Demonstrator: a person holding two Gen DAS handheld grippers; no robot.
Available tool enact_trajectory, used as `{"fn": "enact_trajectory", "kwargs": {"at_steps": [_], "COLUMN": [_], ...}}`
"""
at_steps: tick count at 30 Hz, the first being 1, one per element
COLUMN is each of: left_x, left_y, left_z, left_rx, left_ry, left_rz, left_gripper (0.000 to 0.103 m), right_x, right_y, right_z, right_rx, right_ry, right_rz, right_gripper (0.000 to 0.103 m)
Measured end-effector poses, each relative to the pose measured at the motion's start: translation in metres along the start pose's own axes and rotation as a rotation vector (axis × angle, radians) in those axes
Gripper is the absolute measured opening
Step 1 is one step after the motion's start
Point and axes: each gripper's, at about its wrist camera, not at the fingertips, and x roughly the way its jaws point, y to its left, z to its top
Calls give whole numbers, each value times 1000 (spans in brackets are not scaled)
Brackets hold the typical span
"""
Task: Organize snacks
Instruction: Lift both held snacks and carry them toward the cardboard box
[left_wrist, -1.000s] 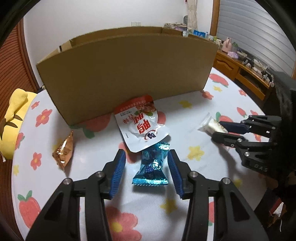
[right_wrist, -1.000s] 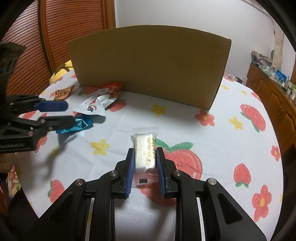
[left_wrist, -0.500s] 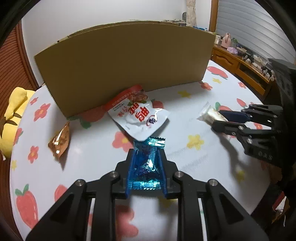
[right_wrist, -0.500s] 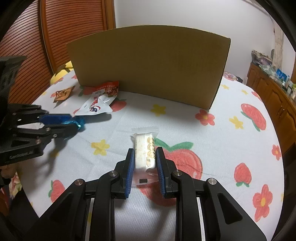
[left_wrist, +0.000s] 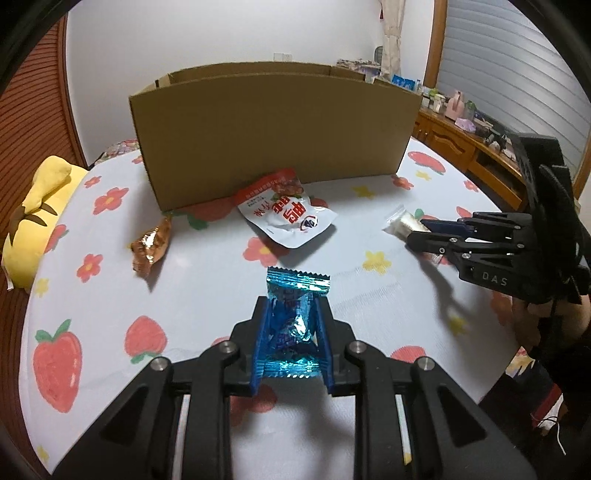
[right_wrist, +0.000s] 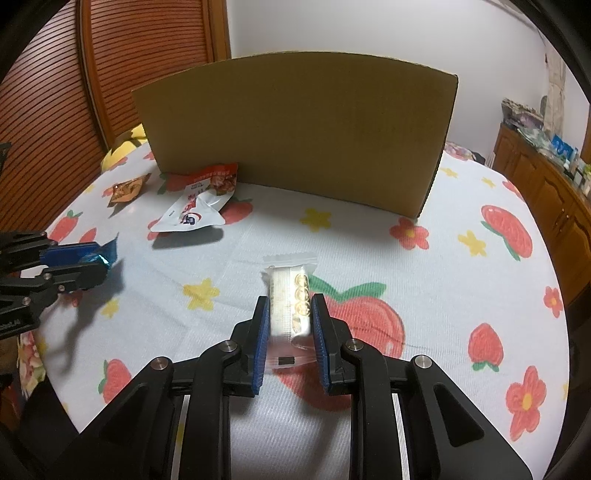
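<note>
We hold a crinkled blue foil snack packet (left_wrist: 293, 325) clamped in the left gripper (left_wrist: 291, 339) and a clear-wrapped white biscuit bar (right_wrist: 290, 306) pinched in the right gripper (right_wrist: 290, 339), both above the flowered tablecloth's (right_wrist: 424, 295) near edge, presumably bound for the open brown cardboard box (left_wrist: 273, 125) at its far edge.

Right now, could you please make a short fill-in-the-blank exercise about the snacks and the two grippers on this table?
1. The left gripper is shut on a snack in a ____ foil wrapper.
2. The right gripper holds a packet whose wrapper is ____.
3. The red and white pouch lies just in front of the cardboard ____.
4. The tablecloth is printed with flowers and ____.

Missing words: blue; clear; box; strawberries
</note>
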Motion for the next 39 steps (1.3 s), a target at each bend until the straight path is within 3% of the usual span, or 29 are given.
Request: {"fn": "enact_trajectory", "kwargs": {"at_steps": [16, 29, 39], "left_x": [-43, -44, -44], "left_y": [-10, -11, -9], "left_z": [21, 31, 58], "left_rx": [10, 22, 55], "left_ry": [-123, -139, -185], "left_rz": [-19, -1, 4], "left_gripper": [22, 22, 22], "right_x": [-16, -23, -28], "right_y": [-4, -6, -3], "right_z": [-4, -7, -8], "right_rx": [37, 43, 35], "right_ry": [-117, -161, -184], "right_rz": [-10, -18, -62], "right_gripper": [19, 19, 19]}}
